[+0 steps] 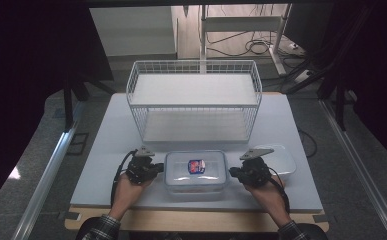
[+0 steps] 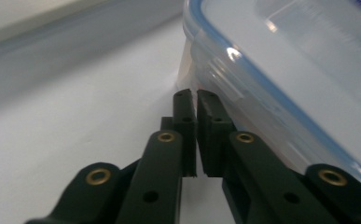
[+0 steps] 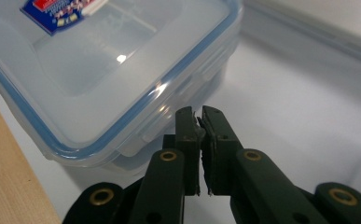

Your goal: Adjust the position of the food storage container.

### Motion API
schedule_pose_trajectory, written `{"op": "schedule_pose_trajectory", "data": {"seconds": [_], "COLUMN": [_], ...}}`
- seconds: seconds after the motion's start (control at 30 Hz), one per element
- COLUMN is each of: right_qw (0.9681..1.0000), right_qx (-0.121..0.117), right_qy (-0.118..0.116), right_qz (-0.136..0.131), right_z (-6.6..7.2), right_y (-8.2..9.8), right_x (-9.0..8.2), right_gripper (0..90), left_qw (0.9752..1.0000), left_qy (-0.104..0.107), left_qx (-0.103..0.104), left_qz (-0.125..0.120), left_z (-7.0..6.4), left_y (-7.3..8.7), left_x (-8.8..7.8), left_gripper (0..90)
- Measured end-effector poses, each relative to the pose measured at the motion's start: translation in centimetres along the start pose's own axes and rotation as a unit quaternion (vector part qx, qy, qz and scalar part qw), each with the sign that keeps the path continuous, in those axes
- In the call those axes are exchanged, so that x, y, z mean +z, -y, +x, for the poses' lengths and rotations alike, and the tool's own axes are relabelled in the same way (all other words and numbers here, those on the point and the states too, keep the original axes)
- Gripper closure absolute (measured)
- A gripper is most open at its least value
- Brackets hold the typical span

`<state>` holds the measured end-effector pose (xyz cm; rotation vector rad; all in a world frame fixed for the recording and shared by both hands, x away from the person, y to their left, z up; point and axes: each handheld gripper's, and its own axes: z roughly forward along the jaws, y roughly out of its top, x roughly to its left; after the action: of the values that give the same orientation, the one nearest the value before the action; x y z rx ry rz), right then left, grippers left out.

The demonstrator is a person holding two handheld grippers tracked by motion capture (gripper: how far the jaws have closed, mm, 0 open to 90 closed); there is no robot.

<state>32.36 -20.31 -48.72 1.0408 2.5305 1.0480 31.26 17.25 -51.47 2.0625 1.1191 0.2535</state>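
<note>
Two grippers, the left gripper (image 1: 157, 168) and the right gripper (image 1: 234, 172), flanked a lidded clear container (image 1: 196, 172) on the counter (image 1: 106, 150) before a wire rack (image 1: 193, 97), both clenched and grasping nothing.

container (image 1: 196, 172) looking clear glossy plastic, blue seal | basket (image 1: 194, 100) showing white coated wire | desk (image 1: 106, 150) looking matt smooth, wood edge | gripper (image 2: 192, 100) showing matt black plastic, brass rivets

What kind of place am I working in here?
Probably a lab or test bench, not a kitchen: a white board laid over a wooden table, a wire rack and a lidded box staged on it, loose cables on the floor behind.
</note>
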Motion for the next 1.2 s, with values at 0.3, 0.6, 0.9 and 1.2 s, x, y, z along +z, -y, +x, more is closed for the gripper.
{"op": "schedule_pose_trajectory", "data": {"seconds": [0.3, 0.6, 0.9, 1.2], "right_qw": [0.9989, 0.9968, 0.9958, 0.9964], "right_qx": [0.009, 0.002, -0.001, 0.002], "right_qy": [0.009, 0.009, -0.011, -0.02], "right_qz": [-0.045, -0.079, -0.091, -0.082], "right_z": [-0.5, -0.1, 0.2, 0.4], "right_y": [0.2, 0.6, 1.3, 1.8], "right_x": [-1.8, -2.4, -2.4, -2.2], "right_gripper": [64.6, 35.6, 16.4, 9.7], "left_qw": [0.999, 0.9979, 0.9975, 0.9961], "left_qy": [-0.023, -0.017, -0.026, -0.049], "left_qx": [0.017, 0.021, 0.043, 0.043], "left_qz": [-0.033, -0.059, -0.05, -0.059], "left_z": [-0.5, -1.2, -1.5, -1.3], "left_y": [1.5, 2.3, 3.2, 3.8], "left_x": [-2.5, -3.8, -4.0, -4.0], "left_gripper": [55.0, 19.1, 5.3, 3.2]}}
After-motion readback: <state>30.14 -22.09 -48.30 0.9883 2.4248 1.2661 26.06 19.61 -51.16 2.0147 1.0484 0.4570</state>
